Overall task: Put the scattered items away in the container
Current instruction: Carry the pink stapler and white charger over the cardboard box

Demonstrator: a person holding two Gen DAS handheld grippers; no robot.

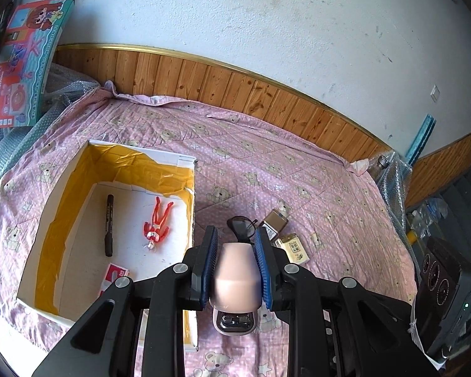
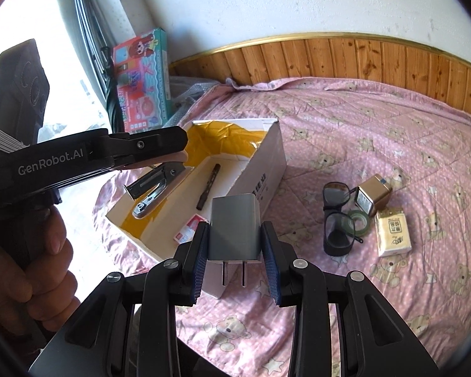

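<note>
In box (image 1: 185,163): pen (image 1: 109,224), figure (image 1: 156,223), card pack (image 1: 115,275). L fingers (image 1: 235,256) clamped on stapler (image 1: 235,279), R fingers (image 2: 235,251) on charger (image 2: 234,227), both by box. Bed, right of box: glasses (image 2: 337,216), tape (image 2: 359,221), tin (image 2: 373,196), tissues (image 2: 394,231).

Stapler (image 1: 235,278) top blurred
</note>
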